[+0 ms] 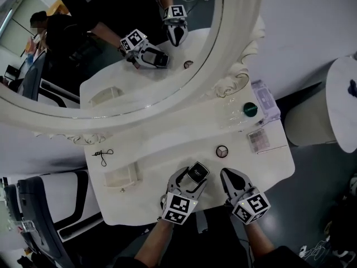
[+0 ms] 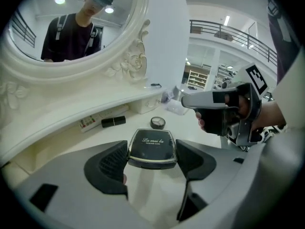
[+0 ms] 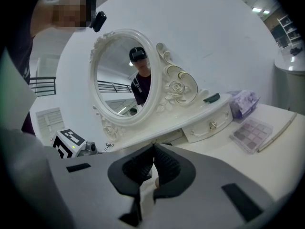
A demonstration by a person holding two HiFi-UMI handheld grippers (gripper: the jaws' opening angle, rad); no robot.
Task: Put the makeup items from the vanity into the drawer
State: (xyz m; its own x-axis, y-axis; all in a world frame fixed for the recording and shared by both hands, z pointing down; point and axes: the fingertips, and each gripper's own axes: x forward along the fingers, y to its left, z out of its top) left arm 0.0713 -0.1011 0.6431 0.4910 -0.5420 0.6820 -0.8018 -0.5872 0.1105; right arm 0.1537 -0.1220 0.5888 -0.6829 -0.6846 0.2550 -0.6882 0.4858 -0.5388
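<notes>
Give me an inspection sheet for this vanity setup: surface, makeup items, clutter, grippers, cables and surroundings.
Surface: white vanity top, glossy.
Job's things: black powder compact in a gripper; round compact, green-lidded jar, eyeshadow palette and black tube out on the top; small drawer shut.
Clutter: purple box; small black tool.
Grippers: left gripper shut on the powder compact; right gripper shut, empty.
Cables: what looks like a pale cord on the floor.
Surroundings: oval mirror; round white table.
</notes>
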